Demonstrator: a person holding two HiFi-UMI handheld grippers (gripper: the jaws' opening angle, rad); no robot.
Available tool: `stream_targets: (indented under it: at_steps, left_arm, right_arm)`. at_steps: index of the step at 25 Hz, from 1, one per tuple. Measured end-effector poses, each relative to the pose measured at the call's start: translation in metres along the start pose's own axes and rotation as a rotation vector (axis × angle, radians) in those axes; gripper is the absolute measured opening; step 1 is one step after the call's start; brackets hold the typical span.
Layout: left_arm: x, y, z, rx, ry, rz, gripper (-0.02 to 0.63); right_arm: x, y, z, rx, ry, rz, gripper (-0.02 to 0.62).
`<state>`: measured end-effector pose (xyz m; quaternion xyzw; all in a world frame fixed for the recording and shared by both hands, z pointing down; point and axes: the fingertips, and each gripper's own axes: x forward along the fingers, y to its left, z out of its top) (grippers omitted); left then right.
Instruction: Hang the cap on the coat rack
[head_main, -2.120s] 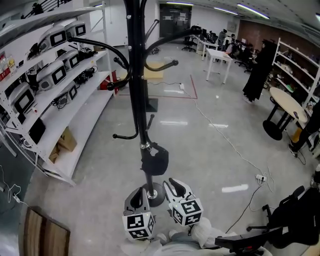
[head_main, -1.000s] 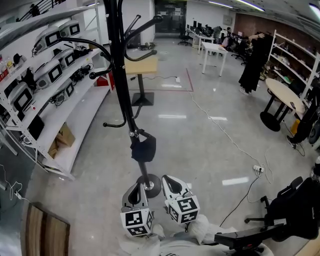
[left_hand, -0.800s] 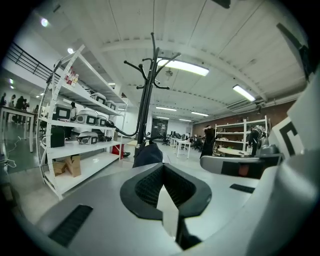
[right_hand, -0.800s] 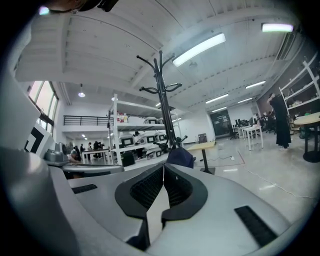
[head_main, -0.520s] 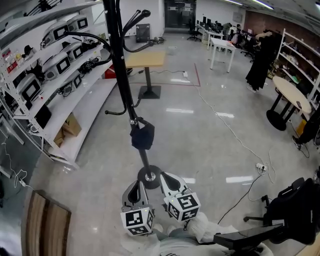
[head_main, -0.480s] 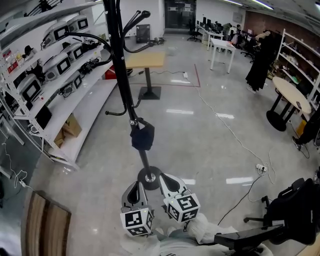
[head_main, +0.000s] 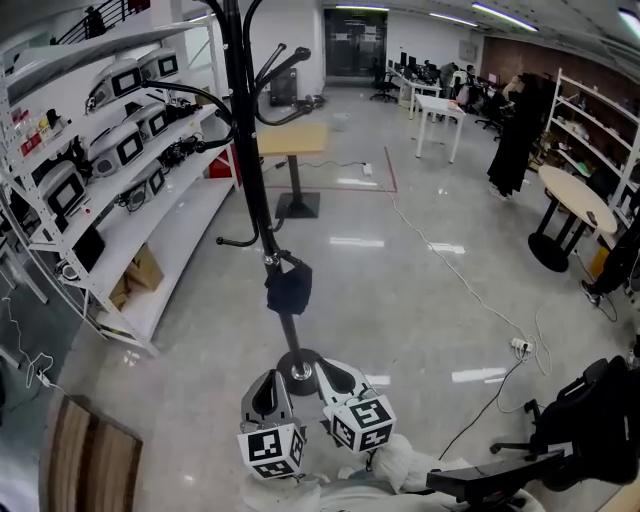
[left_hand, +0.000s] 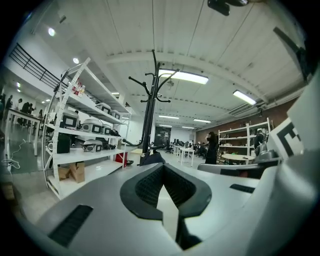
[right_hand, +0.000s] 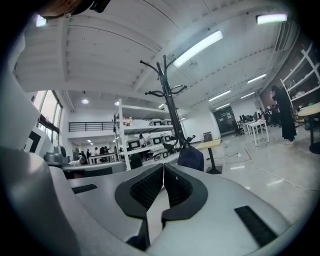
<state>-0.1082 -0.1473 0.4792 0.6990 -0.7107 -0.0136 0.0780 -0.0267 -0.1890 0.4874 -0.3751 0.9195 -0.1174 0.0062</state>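
A dark cap (head_main: 289, 288) hangs on a low hook of the black coat rack (head_main: 250, 150), above the rack's round base (head_main: 298, 365). Neither gripper touches it. My left gripper (head_main: 269, 378) and right gripper (head_main: 336, 370) are low in the head view, just in front of the base, side by side. Both are shut with nothing between the pads. In the left gripper view the cap (left_hand: 151, 159) shows just beyond the shut jaws, on the coat rack (left_hand: 149, 100). In the right gripper view the cap (right_hand: 191, 157) hangs to the right of the rack pole (right_hand: 171, 105).
White shelving (head_main: 120, 150) with screens and devices runs along the left. A wooden pedestal table (head_main: 292, 140) stands behind the rack. A cable (head_main: 470, 290) crosses the floor to a socket. A round table (head_main: 575, 205) and a black chair (head_main: 590, 420) stand at the right.
The head view has shifted a little and the grippers sit slightly lower in it. Both stay shut and empty. The cap keeps hanging on the rack.
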Motion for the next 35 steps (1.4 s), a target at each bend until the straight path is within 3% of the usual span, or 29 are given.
stream_targets:
  at_steps: [4, 10, 35]
  left_arm:
    - [0.003, -0.005, -0.001, -0.010, -0.001, -0.013, 0.003]
    - [0.007, -0.009, 0.005, 0.009, -0.018, -0.032, 0.003]
    - [0.004, -0.011, -0.004, 0.023, 0.014, -0.063, 0.003]
  right_arm:
    - [-0.002, -0.001, 0.001, -0.011, 0.003, -0.010, 0.015]
    - [-0.007, -0.012, 0.014, -0.130, -0.030, -0.085, 0.012]
    - [-0.015, -0.012, 0.006, -0.108, -0.017, -0.111, 0.012]
